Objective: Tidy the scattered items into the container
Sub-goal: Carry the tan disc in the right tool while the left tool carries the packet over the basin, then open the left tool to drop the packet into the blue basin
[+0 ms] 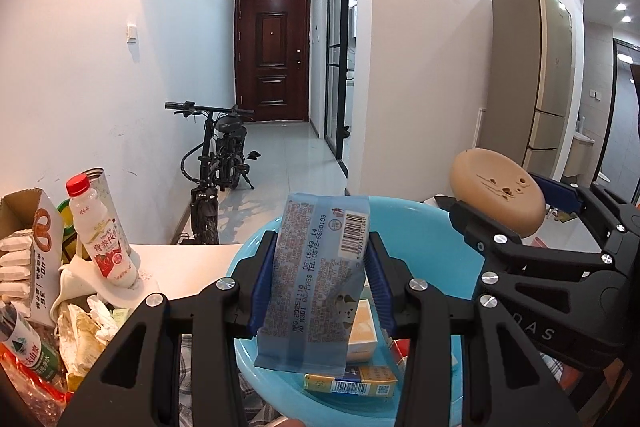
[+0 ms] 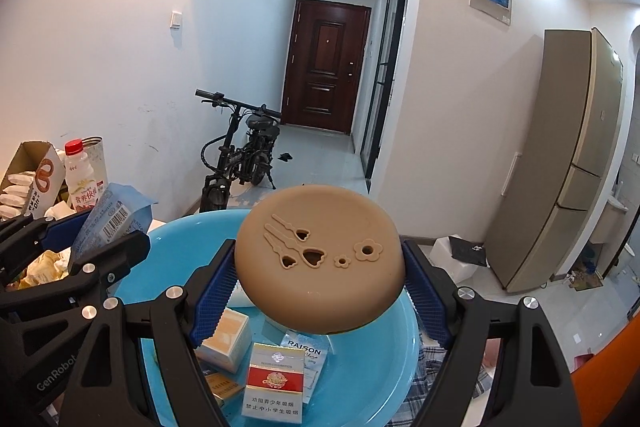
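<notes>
My left gripper (image 1: 320, 287) is shut on a blue snack packet (image 1: 316, 283) and holds it upright over the blue basin (image 1: 416, 223). My right gripper (image 2: 320, 279) is shut on a tan round disc (image 2: 320, 259) with cut-out flowers, held above the same basin (image 2: 180, 239). The disc also shows in the left wrist view (image 1: 498, 195), in the right gripper (image 1: 520, 219) at the right. The packet shows in the right wrist view (image 2: 112, 215), in the left gripper (image 2: 100, 227). Inside the basin lie a red cigarette pack (image 2: 274, 383), a Raison pack (image 2: 306, 347) and an orange-white box (image 2: 226, 335).
At the left of the table stand a red-capped milk bottle (image 1: 100, 227), an open cardboard box of white packets (image 1: 24, 239), crumpled wrappers (image 1: 86, 331) and a green-label bottle (image 1: 28, 347). A checked cloth (image 2: 436, 375) lies under the basin. An e-bike (image 1: 218, 155) stands in the hallway.
</notes>
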A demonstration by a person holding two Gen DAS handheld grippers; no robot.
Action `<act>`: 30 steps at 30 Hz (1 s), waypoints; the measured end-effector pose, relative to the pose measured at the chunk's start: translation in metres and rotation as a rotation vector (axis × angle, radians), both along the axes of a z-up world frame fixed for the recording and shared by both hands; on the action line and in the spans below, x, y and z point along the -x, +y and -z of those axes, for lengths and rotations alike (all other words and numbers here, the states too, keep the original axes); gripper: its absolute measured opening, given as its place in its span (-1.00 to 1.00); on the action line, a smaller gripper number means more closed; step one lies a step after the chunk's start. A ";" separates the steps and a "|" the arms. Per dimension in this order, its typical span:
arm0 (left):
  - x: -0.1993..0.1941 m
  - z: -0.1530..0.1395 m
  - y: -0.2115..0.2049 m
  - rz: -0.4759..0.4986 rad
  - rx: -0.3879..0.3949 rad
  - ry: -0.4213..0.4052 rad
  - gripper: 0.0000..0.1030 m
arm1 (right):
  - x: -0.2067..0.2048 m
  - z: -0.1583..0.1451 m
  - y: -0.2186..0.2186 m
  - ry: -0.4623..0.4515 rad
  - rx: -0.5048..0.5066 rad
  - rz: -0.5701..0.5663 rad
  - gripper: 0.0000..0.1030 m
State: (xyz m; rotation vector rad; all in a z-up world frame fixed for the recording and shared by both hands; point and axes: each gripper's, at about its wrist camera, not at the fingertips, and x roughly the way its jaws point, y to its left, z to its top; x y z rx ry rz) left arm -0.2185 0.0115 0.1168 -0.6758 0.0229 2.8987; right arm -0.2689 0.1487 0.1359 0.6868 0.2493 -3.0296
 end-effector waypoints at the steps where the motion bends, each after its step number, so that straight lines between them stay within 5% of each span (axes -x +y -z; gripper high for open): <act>1: 0.000 0.000 0.000 -0.002 0.005 0.002 -0.19 | 0.000 0.000 0.000 0.001 0.001 -0.001 0.59; 9: 0.001 -0.001 0.000 -0.008 0.017 -0.001 -0.09 | -0.002 0.001 -0.003 0.000 0.001 0.001 0.59; 11: 0.002 0.000 -0.003 -0.062 0.045 0.014 0.37 | -0.002 0.002 -0.003 0.001 -0.006 0.012 0.58; 12: 0.003 0.000 -0.005 -0.095 0.060 0.021 0.83 | -0.002 0.002 -0.002 0.001 -0.006 0.018 0.58; 13: 0.005 0.000 -0.008 -0.117 0.065 0.022 0.99 | -0.002 0.001 0.000 0.000 0.000 0.021 0.58; 18: 0.013 0.003 -0.028 -0.065 -0.043 -0.022 1.00 | -0.004 -0.002 0.004 0.000 0.025 0.006 0.58; 30: 0.007 -0.001 -0.030 -0.109 -0.002 -0.009 1.00 | -0.009 -0.002 -0.011 0.007 -0.005 -0.014 0.58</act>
